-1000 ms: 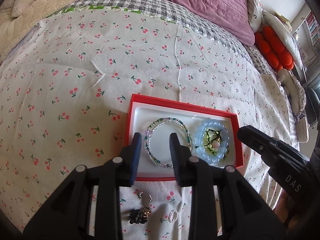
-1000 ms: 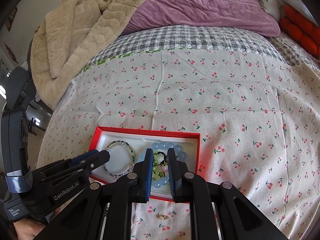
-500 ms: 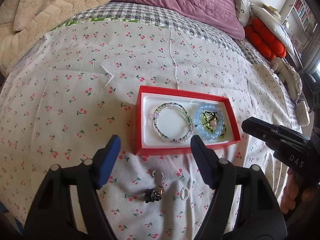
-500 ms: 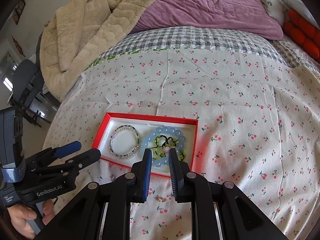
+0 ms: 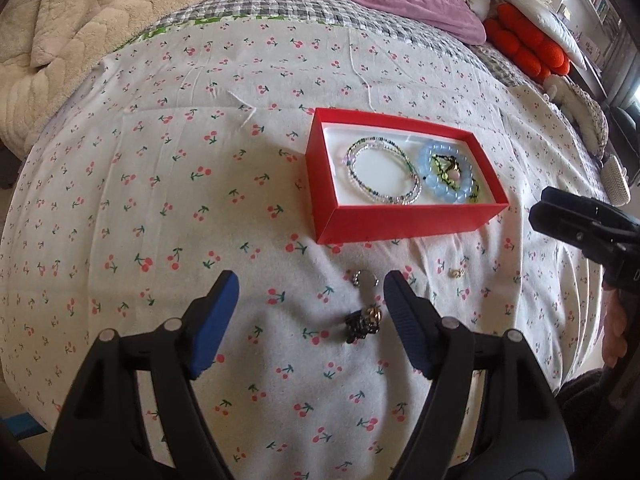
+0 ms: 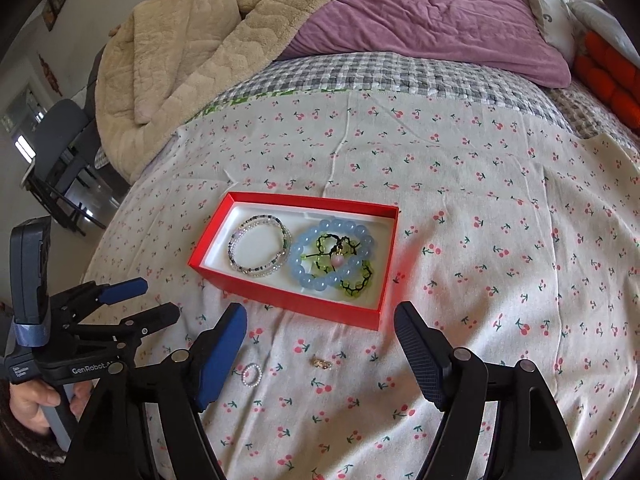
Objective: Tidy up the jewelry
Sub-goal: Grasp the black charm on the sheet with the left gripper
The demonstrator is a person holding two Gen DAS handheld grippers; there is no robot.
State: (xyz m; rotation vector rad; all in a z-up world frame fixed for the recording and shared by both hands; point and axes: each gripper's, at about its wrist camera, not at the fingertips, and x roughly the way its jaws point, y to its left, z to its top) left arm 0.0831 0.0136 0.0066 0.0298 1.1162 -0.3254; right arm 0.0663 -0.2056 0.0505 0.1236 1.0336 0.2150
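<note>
Earrings [image 5: 363, 322] lie between the wide-open, empty left gripper [image 5: 308, 296]; right gripper [image 6: 320, 322] likewise.

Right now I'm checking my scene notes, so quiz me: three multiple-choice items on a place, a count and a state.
1. Where does the pearl ring lie?
A in the box
B on the sheet before the box
C on the purple pillow

2. How many small pieces lie loose on the sheet in the left wrist view?
A three
B one
C six

3. How do the right gripper jaws stand?
A shut on a ring
B shut, empty
C open, empty

Key: B, it rests on cloth before the red box; A, three are outside; C, a wide gap holds nothing.
</note>
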